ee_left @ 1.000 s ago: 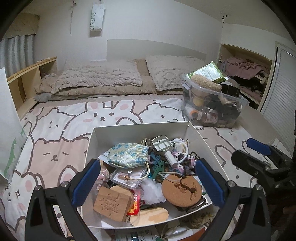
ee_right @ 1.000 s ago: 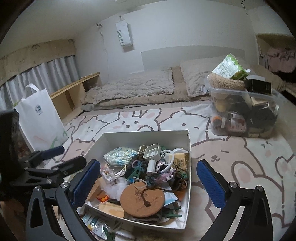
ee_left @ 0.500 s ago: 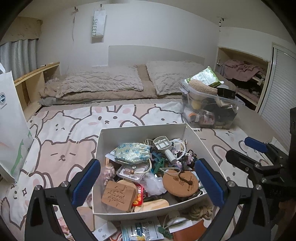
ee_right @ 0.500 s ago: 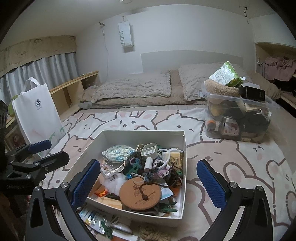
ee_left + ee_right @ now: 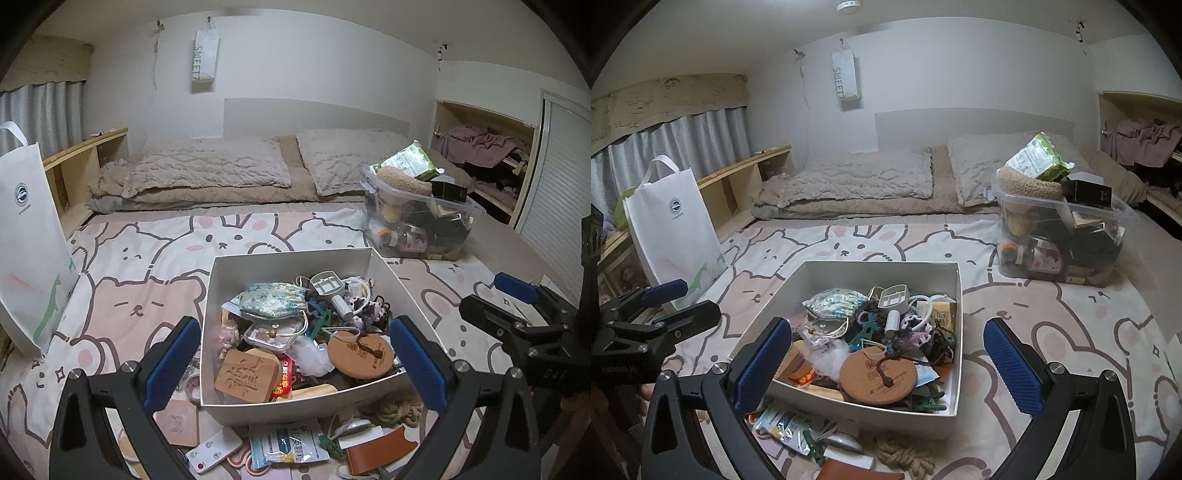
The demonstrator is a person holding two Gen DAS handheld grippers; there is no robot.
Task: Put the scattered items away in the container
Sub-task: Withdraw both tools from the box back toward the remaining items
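Observation:
A white open box (image 5: 288,254) sits on the bunny-print blanket, filled with small things: a floral pouch (image 5: 273,303), a round cork coaster (image 5: 360,353), a carved wooden block (image 5: 247,374). Loose items lie in front of it: a printed packet (image 5: 286,441), a rope coil (image 5: 399,406), a brown leather piece (image 5: 380,450), a white remote (image 5: 214,450), a square cork mat (image 5: 177,422). My left gripper (image 5: 293,325) hangs open and empty above the box's near edge. My right gripper (image 5: 887,325) is open and empty too, over the box (image 5: 882,263). The packet (image 5: 783,424) and rope (image 5: 905,456) lie below it.
A clear plastic bin (image 5: 417,221) packed with bottles and packets stands at the back right. A white carrier bag (image 5: 29,229) leans at the left. Pillows (image 5: 207,170) and folded bedding line the far wall. The right gripper (image 5: 495,301) shows at the right edge, the left gripper (image 5: 689,301) at the left edge.
Both grippers have pulled back and up from the box. The box looks smaller and the loose items in front of it have come into view. Both stay open.

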